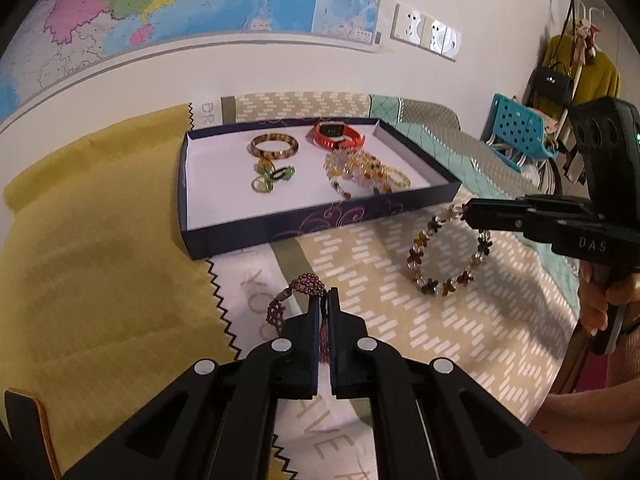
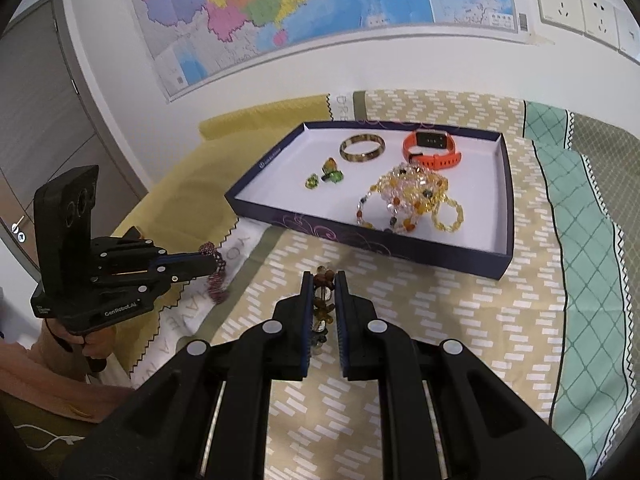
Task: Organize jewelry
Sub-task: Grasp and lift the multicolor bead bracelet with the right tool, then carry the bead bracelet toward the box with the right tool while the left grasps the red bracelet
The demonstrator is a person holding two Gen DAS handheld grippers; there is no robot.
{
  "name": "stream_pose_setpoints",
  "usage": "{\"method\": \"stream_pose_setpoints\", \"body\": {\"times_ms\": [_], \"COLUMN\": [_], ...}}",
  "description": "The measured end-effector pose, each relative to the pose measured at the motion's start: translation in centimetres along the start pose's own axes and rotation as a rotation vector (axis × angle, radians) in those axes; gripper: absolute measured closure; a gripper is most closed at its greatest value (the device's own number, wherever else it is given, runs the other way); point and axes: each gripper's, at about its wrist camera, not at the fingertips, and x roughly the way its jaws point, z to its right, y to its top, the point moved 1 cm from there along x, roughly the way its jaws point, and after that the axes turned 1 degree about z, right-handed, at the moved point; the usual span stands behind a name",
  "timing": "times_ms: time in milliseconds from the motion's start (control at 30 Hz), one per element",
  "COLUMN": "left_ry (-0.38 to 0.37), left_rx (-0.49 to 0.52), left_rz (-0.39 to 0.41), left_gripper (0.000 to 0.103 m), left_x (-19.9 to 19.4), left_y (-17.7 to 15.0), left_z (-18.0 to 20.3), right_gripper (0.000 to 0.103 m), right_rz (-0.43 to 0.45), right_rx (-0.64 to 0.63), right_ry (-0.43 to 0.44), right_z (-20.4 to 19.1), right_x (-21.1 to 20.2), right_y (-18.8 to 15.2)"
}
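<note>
- The purple bracelet (image 1: pixel 298 292) is pinched in the left claw (image 1: pixel 325 300), whose pads are closed tight on its band; the loose end curls out to the left, above the patterned cloth (image 1: pixel 380 300).
- The flower bracelet (image 1: pixel 448 258) hangs from the right claw (image 1: pixel 466 212), whose pads are nearly together with the beads clamped between them; from the right wrist view the beads (image 2: pixel 323 300) sit in a line in the narrow gap of that claw (image 2: pixel 324 280).
- Both bracelets are outside the dark box (image 1: pixel 280 232), just in front of its near wall.
- Inside the box lie a brown bangle (image 1: pixel 275 145), an orange watch (image 1: pixel 338 135), green and yellow rings (image 1: pixel 272 174) and a heap of yellow beads (image 1: pixel 366 172).
- A yellow cloth (image 1: pixel 100 240) lies left of the box.
- A map (image 1: pixel 200 0) hangs on the wall behind.
</note>
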Motion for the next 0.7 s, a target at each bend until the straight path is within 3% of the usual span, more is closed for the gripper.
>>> {"method": "stream_pose_setpoints", "body": {"times_ms": [400,433,467,500,600,700], "left_ry": [-0.012,-0.025,-0.027,-0.004,0.056,0.033], "left_rx": [0.021,0.030,0.028,0.030,0.057,0.062], "left_rz": [0.052,0.031,0.017,0.008,-0.057,-0.097], "left_gripper": [0.100,0.084,0.055,0.048,0.048,0.048], "left_x": [-1.1,-0.8,-0.4,0.0,1.7,2.9], "left_y": [1.6,1.4,1.1,0.7,-0.3,-1.1], "left_z": [0.8,0.8,0.6,0.4,0.3,0.5], "right_gripper": [0.092,0.092,0.092,0.092,0.092,0.092], "right_rz": [0.043,0.045,0.046,0.046,0.038,0.027], "right_rx": [-0.012,-0.013,-0.014,-0.014,-0.009,-0.003], "right_ry": [-0.001,-0.001,-0.001,-0.001,0.000,0.002], "right_z": [-0.2,-0.2,-0.2,-0.2,-0.2,-0.1], "right_x": [-1.3,-1.4,-1.4,-1.4,-1.2,-0.9], "right_y": [1.1,1.1,1.1,1.1,0.9,0.8]}}
